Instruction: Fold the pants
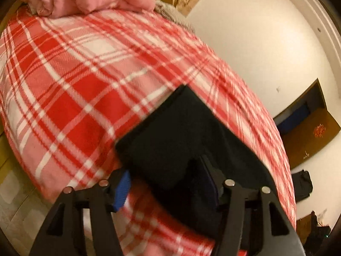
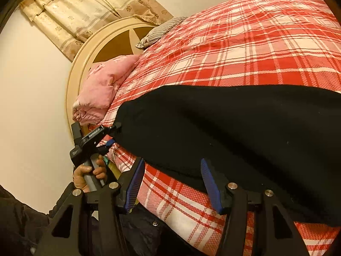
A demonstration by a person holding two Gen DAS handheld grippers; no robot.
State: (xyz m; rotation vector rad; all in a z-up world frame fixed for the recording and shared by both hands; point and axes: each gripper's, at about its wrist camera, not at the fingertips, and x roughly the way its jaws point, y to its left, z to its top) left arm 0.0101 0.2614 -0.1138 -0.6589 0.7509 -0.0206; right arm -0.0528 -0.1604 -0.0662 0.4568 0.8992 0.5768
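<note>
Black pants (image 2: 223, 128) lie folded on the plaid blanket (image 2: 255, 49), near its edge. Left gripper (image 1: 168, 181) w/ jaws spread wide, pants corner between them, not pinched. Right gripper (image 2: 172, 183) also released, jaws apart at the pants' near edge. Hand (image 2: 85, 175) grips the left handle beside blanket.

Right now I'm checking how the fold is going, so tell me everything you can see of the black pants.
The pants are plain black, of soft matte cloth, lying folded in a flat slab on the red plaid blanket near the bed's edge. Edges look straight; no waistband or pockets show. The left claw is open with the cloth over one finger; the right claw is open at the near edge.
</note>
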